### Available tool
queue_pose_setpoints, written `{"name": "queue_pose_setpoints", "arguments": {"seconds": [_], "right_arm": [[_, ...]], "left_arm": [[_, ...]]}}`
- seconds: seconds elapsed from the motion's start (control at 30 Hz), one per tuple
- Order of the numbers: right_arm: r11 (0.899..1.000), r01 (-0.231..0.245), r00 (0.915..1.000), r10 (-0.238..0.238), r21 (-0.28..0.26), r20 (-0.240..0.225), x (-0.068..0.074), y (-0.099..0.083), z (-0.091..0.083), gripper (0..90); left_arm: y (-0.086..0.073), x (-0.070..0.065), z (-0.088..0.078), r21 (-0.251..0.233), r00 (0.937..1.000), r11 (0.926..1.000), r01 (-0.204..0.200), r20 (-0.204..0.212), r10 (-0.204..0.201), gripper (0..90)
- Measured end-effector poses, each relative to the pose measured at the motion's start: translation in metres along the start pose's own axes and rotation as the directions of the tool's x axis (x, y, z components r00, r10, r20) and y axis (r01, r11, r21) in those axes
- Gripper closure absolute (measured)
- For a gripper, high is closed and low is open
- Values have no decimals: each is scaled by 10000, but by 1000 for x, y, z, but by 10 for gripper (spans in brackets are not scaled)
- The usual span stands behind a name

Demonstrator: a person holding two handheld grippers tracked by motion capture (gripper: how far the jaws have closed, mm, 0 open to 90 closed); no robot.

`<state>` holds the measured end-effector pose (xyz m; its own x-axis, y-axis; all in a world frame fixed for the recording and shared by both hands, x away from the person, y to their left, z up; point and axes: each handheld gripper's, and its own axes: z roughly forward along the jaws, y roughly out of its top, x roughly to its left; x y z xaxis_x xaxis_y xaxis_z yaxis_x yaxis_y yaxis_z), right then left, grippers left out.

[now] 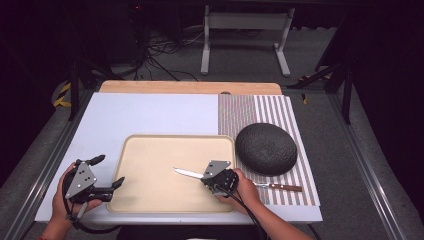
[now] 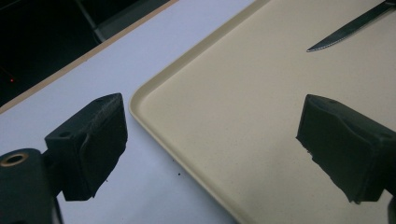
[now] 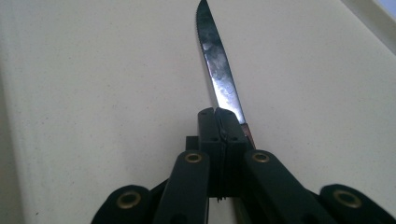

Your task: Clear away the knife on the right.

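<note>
A beige tray (image 1: 150, 200) lies in the middle of the white table top. My right gripper (image 1: 204, 176) is over its near right part, shut on a knife (image 1: 187, 173) whose serrated blade points left across the tray. In the right gripper view the blade (image 3: 219, 70) runs straight ahead from the closed jaws of my right gripper (image 3: 218, 114). My left gripper (image 1: 111, 170) rests at the tray's left edge, open and holding nothing. In the left gripper view my left gripper (image 2: 210, 140) straddles the tray rim (image 2: 154, 112), and the knife tip (image 2: 345, 30) shows far off.
A striped placemat (image 1: 270, 107) lies right of the tray with a dark round domed object (image 1: 266, 148) on it. A second knife with a wooden handle (image 1: 285, 188) lies on the mat's near edge. A wooden board (image 1: 190, 87) runs along the table's far edge.
</note>
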<state>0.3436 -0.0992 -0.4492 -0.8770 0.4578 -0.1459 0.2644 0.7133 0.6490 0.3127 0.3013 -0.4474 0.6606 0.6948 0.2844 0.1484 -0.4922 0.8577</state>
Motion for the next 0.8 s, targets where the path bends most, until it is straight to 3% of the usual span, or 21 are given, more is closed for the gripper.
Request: {"name": "queue_pose_setpoints", "arguments": {"seconds": [0.5,0.63,0.67,0.7,0.8], "right_arm": [[9989,-464,9987,465,-47,185,-11,0,2,900],[9969,-782,9965,784,-77,304,-17,-2,2,900],[9955,-944,9949,947,-95,340,-19,-3,2,900],[9894,-1436,9891,1442,-199,296,-22,-5,1,900],[9882,-1515,9876,1522,-216,393,-24,-6,0,879]], "left_arm": [[0,1,0,32,10000,10000,-62,-3,62,94],[0,0,1,95,9999,9999,-125,37,124,94],[0,0,1,125,9999,9999,-96,29,96,94],[0,0,1,143,9999,9998,-116,25,116,94],[-1,0,1,149,9999,9998,-123,40,123,94]]}}
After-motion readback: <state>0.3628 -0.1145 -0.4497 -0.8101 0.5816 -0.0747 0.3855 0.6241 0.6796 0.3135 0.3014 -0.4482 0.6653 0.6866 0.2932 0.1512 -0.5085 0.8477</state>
